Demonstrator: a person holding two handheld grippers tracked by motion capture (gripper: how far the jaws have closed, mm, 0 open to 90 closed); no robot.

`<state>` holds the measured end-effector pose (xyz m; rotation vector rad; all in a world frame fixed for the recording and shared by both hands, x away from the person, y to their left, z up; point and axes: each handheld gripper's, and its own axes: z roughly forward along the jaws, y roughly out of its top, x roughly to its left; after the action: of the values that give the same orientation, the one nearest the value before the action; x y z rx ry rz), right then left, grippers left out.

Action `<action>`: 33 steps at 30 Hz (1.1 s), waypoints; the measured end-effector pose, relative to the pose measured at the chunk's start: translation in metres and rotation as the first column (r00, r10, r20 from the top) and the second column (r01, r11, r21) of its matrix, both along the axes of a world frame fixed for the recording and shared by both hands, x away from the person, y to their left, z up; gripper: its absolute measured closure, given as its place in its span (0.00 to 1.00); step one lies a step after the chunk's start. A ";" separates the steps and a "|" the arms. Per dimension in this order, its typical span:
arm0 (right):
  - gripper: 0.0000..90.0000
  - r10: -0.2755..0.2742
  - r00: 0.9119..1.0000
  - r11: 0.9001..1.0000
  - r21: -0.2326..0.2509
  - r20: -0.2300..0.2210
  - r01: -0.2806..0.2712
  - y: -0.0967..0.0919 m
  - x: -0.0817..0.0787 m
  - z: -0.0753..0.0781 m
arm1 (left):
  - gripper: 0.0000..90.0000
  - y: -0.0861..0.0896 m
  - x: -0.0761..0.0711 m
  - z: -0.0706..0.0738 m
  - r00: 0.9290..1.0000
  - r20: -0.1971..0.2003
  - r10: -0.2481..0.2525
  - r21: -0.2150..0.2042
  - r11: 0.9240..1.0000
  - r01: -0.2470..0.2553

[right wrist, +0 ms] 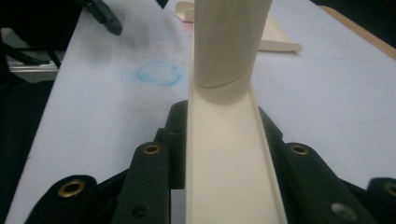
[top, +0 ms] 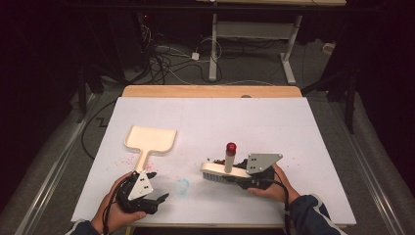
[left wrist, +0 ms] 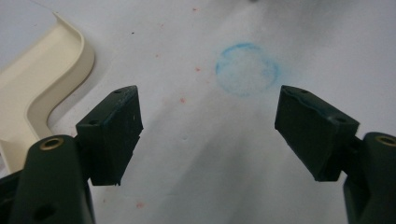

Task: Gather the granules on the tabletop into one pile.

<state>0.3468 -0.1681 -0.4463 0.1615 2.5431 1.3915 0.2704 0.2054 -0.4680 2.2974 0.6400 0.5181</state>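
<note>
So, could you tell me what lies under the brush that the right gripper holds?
Under the brush the white table sheet shows, with a blue ring mark to its left. Whatever lies directly beneath its bristles is covered.

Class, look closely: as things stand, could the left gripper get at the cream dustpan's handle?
Probably yes. The left gripper is open with nothing between its jaws, and the dustpan handle lies just beside it on the table, unobstructed.

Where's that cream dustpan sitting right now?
In the high view the dustpan lies left of centre on the white table, its handle pointing toward the open left gripper.
</note>
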 end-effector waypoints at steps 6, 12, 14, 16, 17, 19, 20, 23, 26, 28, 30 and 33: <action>0.74 -0.063 0.998 0.998 0.026 0.029 0.062 -0.004 -0.004 0.012 | 0.25 0.002 -0.001 0.001 1.000 0.002 0.004 -0.004 1.000 -0.004; 0.74 -0.275 0.961 0.959 0.085 0.043 0.271 -0.019 -0.017 0.026 | 0.25 0.003 -0.003 0.003 1.000 0.011 0.007 -0.008 1.000 -0.007; 0.75 -0.383 0.922 0.922 0.084 0.059 0.378 -0.024 -0.021 0.026 | 0.25 0.004 -0.003 0.003 1.000 0.012 0.009 -0.009 1.000 -0.008; 0.75 -0.450 0.890 0.892 0.079 0.071 0.444 -0.028 -0.023 0.024 | 0.25 0.003 -0.003 0.004 1.000 0.013 0.007 -0.008 1.000 -0.007; 0.74 -0.508 0.858 0.861 0.073 0.075 0.503 -0.030 -0.024 0.021 | 0.25 0.003 -0.003 0.004 1.000 0.014 0.005 -0.007 1.000 -0.005; 0.75 -0.556 0.829 0.831 0.065 0.065 0.552 -0.032 -0.024 0.017 | 0.25 0.003 -0.003 0.004 1.000 0.015 0.003 -0.007 1.000 -0.003; 0.75 -0.590 0.805 0.808 0.056 0.070 0.587 -0.032 -0.024 0.014 | 0.25 0.003 -0.003 0.004 1.000 0.015 0.002 -0.007 1.000 -0.002; 0.75 -0.647 0.760 0.762 0.019 0.064 0.647 -0.030 -0.022 0.005 | 0.25 0.002 -0.002 0.004 1.000 0.014 0.002 -0.006 1.000 -0.001; 0.75 -0.672 0.736 0.738 -0.003 0.082 0.675 -0.024 -0.020 -0.003 | 0.25 0.002 -0.002 0.004 1.000 0.012 -0.001 -0.007 1.000 0.001; 0.75 -0.687 0.719 0.723 -0.006 0.103 0.691 -0.017 -0.021 -0.003 | 0.25 0.002 -0.002 0.003 1.000 0.011 -0.002 -0.005 1.000 0.002; 0.75 -0.680 0.726 0.729 -0.012 0.100 0.685 -0.010 -0.022 -0.004 | 0.25 0.002 -0.002 0.003 1.000 0.010 -0.001 -0.005 1.000 0.001; 0.75 -0.674 0.732 0.734 -0.027 0.096 0.679 0.005 -0.027 -0.005 | 0.25 0.001 -0.002 0.003 1.000 0.009 -0.001 -0.004 1.000 0.001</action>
<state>0.3200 -0.1634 -0.4514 0.9073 2.0989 0.9865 0.2689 0.2069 -0.4648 2.2901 0.6352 0.5254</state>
